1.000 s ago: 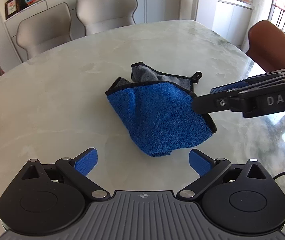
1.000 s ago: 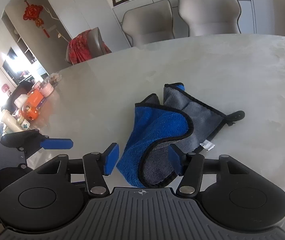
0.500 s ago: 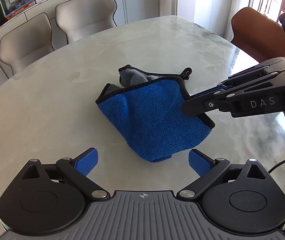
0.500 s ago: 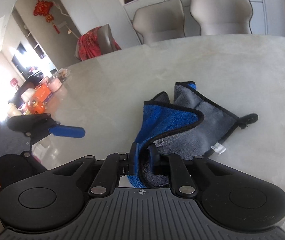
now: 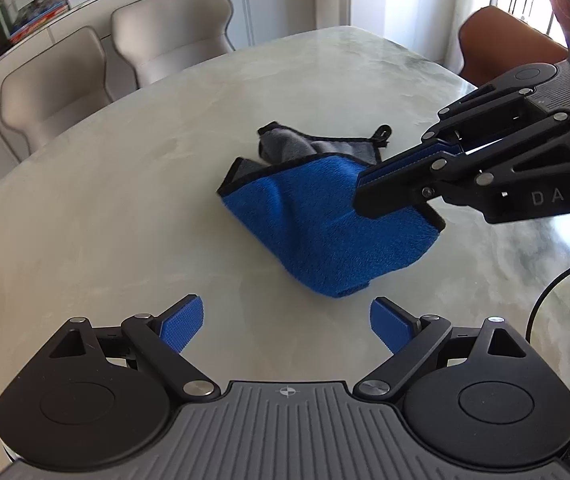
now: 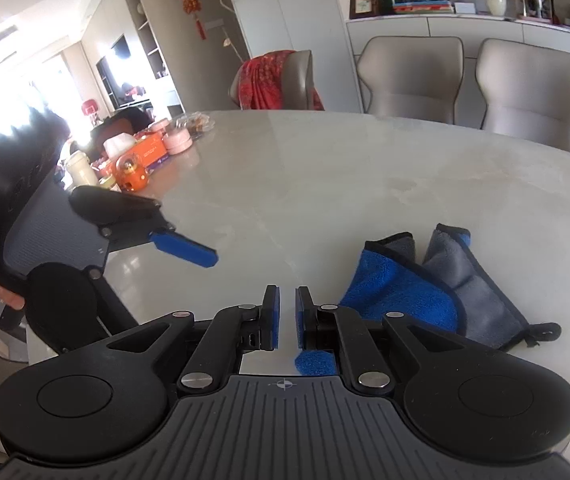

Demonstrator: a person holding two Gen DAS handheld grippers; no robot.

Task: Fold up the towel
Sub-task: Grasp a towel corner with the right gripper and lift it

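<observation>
Your towel (image 5: pixel 317 232) lies crumpled mid-table (image 5: pixel 125 220), blue side up; your right gripper (image 5: pixel 360 190), fingers just drawn nearly together, covers its right edge, grip unclear; your left gripper (image 5: pixel 287 322), wide but just narrowing, holds nothing on the near side; chairs (image 5: pixel 173 28) stand beyond.

We looked down along each tool at the tabletop (image 5: pixel 125 200), closely; both views shared the towel (image 5: pixel 325 232).

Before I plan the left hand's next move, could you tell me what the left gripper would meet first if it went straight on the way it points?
Probably the towel: its near blue fold lies just ahead between the open left gripper pads, on the table. Depth is uncertain, so bare table might come first.
</observation>
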